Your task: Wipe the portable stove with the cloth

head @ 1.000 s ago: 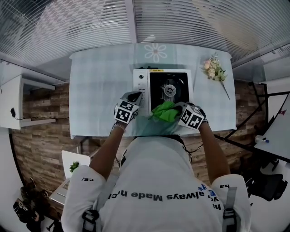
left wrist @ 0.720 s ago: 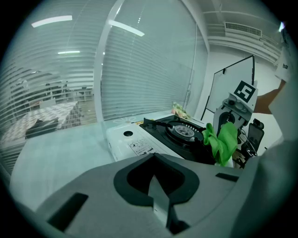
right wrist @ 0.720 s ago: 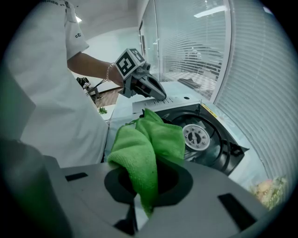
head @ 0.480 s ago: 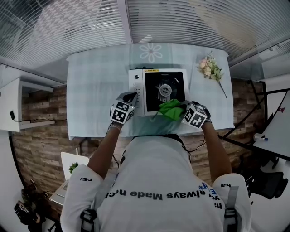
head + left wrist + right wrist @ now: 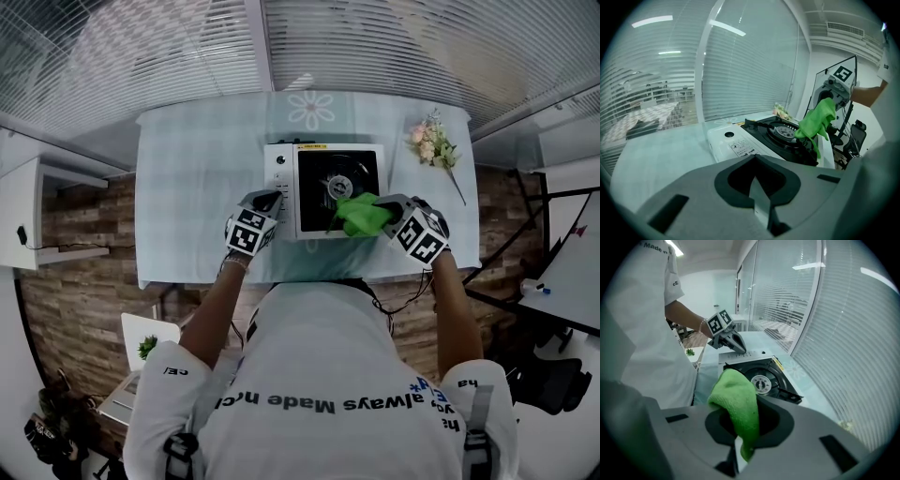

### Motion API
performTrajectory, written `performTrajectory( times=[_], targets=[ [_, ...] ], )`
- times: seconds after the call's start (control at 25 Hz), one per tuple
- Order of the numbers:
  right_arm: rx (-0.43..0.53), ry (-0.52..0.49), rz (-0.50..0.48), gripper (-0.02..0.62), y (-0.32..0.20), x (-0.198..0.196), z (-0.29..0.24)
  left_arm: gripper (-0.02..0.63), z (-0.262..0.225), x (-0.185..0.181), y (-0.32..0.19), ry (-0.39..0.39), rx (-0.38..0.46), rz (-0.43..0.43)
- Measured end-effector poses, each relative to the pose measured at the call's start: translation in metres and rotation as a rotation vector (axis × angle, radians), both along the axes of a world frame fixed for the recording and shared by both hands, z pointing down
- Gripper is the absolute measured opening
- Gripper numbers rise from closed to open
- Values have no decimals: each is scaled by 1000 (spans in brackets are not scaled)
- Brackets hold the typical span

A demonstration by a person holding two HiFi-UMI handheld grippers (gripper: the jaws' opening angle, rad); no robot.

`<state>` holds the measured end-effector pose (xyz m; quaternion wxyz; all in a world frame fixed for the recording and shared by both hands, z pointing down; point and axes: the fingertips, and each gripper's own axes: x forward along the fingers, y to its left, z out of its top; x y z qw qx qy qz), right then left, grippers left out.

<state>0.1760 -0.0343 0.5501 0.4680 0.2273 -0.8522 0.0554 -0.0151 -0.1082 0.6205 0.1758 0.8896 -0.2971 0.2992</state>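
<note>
A bunched green cloth hangs over the right side of the white, black-topped portable stove.

White short-sleeved T-shirt, dark printed lettering.

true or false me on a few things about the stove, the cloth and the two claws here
1. The right claw is clamped on the green cloth. True.
2. The left claw holds a second cloth. False: its jaws are together with nothing between them.
3. The cloth hangs over the black top of the portable stove, on the stove's right side in the head view. True.
4. A pot sits on the burner. False: the burner is bare.
5. The flowers lie on the table to the left of the stove. False: in the head view they lie to its right, near the far corner.
</note>
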Motion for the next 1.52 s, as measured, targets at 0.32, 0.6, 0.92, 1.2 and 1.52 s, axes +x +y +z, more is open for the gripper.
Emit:
performTrajectory(
  times=[0.32,0.6,0.92,1.2,1.52],
  targets=[
    [-70,110,102,26,3,42,51,11,0,0,0,2,-9,4],
    [-83,118,167,26,1,47,73,11,-1,-1,0,0,-12,12],
    [-33,147,196,26,-21,51,73,12,0,0,2,-9,-18,30],
    [10,193,200,26,-58,55,73,11,-1,1,1,-16,-20,36],
    [49,246,190,26,-99,55,74,11,-1,1,2,-3,-34,39]
  ],
)
